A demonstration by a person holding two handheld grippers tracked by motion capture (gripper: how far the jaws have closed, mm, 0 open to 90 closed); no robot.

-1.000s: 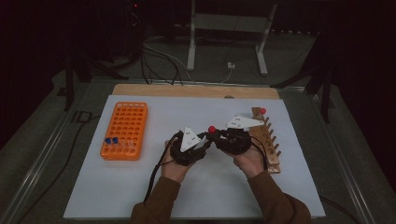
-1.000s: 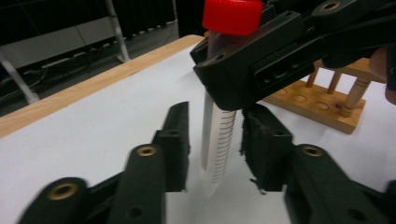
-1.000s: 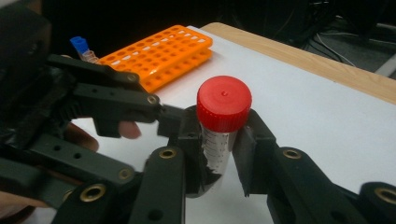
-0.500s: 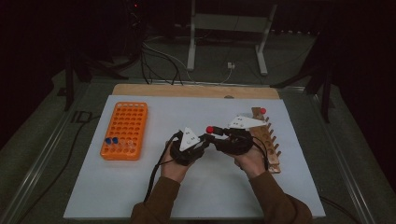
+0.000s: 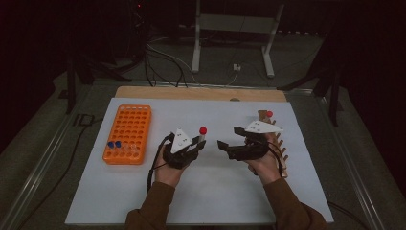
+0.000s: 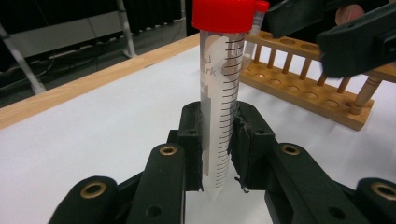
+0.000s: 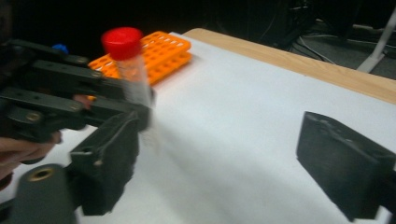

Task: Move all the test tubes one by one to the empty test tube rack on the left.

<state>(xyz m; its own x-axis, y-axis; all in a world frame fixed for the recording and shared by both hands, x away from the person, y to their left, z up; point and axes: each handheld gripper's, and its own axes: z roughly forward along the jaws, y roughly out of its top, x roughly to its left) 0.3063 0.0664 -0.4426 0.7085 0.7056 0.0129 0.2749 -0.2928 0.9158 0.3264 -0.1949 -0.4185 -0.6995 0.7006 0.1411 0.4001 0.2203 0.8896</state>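
A red-capped tube (image 6: 218, 116) stands upright, clamped low on its body between the pads of my left gripper (image 5: 191, 146), above the white mat (image 5: 220, 191) near the table's middle. My right gripper (image 5: 229, 143), just to the right of it, has just been spreading its jaws and now stands wide with nothing between them; in the right gripper view its near pad sits close beside the tube. As I judge it, the risk is a knock: one open jaw could clip the cap or wall as the hands part, tilting the tube in a grip that holds only its lower end. The wooden rack (image 5: 275, 139), one capped tube in its far end, lies right of and behind my right hand. The orange rack (image 5: 129, 132), blue caps at its near edge, sits well apart on the left, with open mat between.
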